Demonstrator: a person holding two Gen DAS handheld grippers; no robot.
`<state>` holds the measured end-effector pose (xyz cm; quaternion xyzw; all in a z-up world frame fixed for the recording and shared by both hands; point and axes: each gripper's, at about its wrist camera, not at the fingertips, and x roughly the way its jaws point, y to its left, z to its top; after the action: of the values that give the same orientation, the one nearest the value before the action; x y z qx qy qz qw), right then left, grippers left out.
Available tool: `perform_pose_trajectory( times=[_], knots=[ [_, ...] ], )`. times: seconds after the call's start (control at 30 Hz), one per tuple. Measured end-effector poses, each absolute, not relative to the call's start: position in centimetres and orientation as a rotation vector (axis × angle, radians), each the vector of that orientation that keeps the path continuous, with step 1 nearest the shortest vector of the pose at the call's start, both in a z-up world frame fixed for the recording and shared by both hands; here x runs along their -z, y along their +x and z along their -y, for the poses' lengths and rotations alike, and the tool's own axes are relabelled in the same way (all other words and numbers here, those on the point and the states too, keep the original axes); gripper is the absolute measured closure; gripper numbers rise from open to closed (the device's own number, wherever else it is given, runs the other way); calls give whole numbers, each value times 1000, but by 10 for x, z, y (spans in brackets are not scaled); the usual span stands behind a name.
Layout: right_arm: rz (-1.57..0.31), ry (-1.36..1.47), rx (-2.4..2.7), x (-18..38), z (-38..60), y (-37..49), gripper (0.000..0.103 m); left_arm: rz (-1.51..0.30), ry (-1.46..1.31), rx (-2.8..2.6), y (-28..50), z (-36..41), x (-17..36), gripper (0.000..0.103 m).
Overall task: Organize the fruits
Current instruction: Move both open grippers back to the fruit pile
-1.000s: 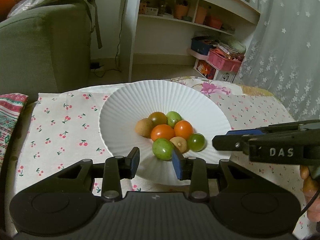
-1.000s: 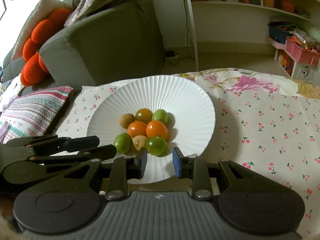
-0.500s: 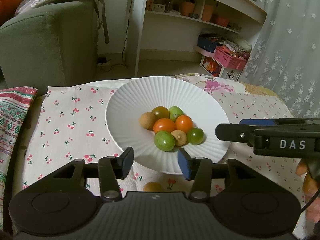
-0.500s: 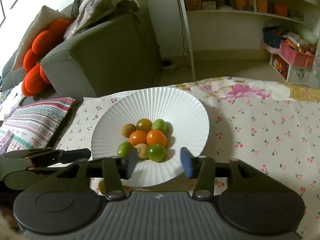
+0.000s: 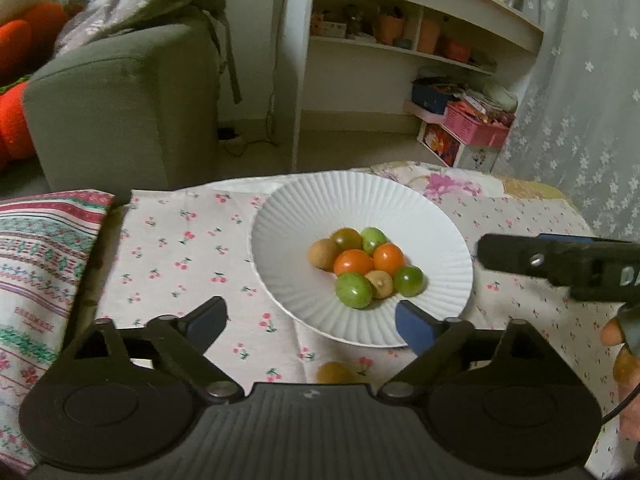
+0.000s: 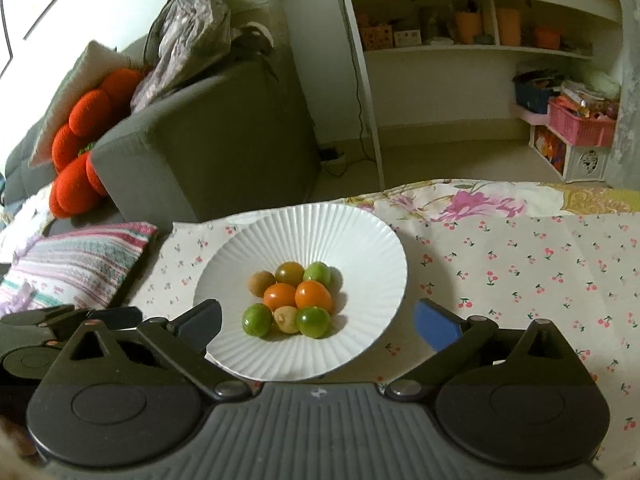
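A white ribbed plate (image 5: 304,216) (image 6: 360,232) on the cherry-print cloth holds a cluster of several small fruits (image 5: 362,268) (image 6: 292,300): orange, green and brown. One brown fruit (image 5: 334,373) lies on the cloth in front of the plate, between the bases of my left gripper's jaws. My left gripper (image 5: 310,322) is opening wide above the plate's near rim, nothing pressed by its pads. My right gripper (image 6: 318,322) is opening too, its jaws straddling the near part of the plate with nothing gripped. In the left wrist view the right gripper (image 5: 560,266) reaches in from the right.
A striped pillow (image 5: 40,256) (image 6: 76,264) lies at the table's left end. Beyond the table stand a grey sofa (image 6: 208,136), a white shelf unit (image 5: 400,48) and a pink basket (image 6: 580,124) on the floor. A lace curtain (image 5: 580,100) hangs at right.
Both grippers went from nearly shut to wide open and drew back and up from the plate. A brown fruit on the cloth before the plate has come into the left wrist view.
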<state>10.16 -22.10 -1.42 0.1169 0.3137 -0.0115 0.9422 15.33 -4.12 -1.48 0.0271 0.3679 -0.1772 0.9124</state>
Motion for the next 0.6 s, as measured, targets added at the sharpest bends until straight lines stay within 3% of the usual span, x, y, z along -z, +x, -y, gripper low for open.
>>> perform_pose_trajectory(
  times=[0.17,0.43,0.6],
  knots=[
    [-605,274,-69,8,219,95,0,-777,30,339,145,18,12,5],
    [-698,145,-205,13,188,96,1,-790,42,282,131,-10,11,4],
    [-774,111,-225,21,180,101,12,-795,51,316,120,-13,11,4]
  ],
)
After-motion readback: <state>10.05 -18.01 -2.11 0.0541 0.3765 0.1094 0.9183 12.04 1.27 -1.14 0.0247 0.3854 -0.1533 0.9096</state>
